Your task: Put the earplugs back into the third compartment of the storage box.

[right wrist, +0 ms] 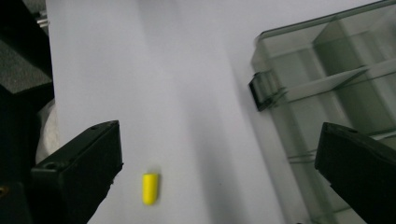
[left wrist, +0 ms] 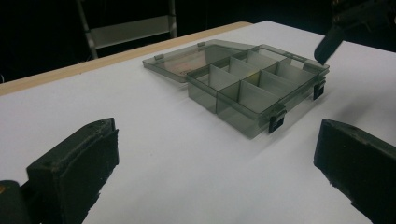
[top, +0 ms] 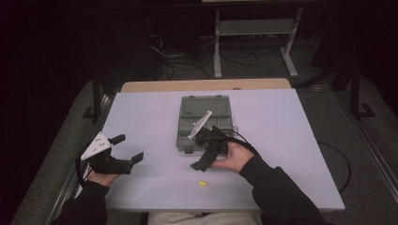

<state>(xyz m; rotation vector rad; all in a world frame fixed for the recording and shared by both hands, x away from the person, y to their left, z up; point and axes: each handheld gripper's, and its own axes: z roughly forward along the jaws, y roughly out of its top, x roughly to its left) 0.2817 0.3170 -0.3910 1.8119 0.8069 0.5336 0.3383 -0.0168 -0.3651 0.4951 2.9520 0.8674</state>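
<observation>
White tabletop (top: 281, 140) from the high view: right gripper (top: 206, 152) hangs beside the open organiser box (top: 205, 123), yellow plug (top: 202, 183) just nearer the person. Left gripper (left wrist: 215, 172) view: jaws wide apart, idle. Right gripper view: jaws spread, empty, plug between them nearer the left one; a crooked pinch could roll it away.

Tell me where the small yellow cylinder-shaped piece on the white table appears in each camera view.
High view: the small yellow cylinder-shaped piece lies on the white table, near its front edge, just in front of the right gripper.
Left gripper view: not in this picture.
Right gripper view: low, left of centre, between the open jaws.
Shared landmark: the open smoky-grey plastic compartment box.
</observation>
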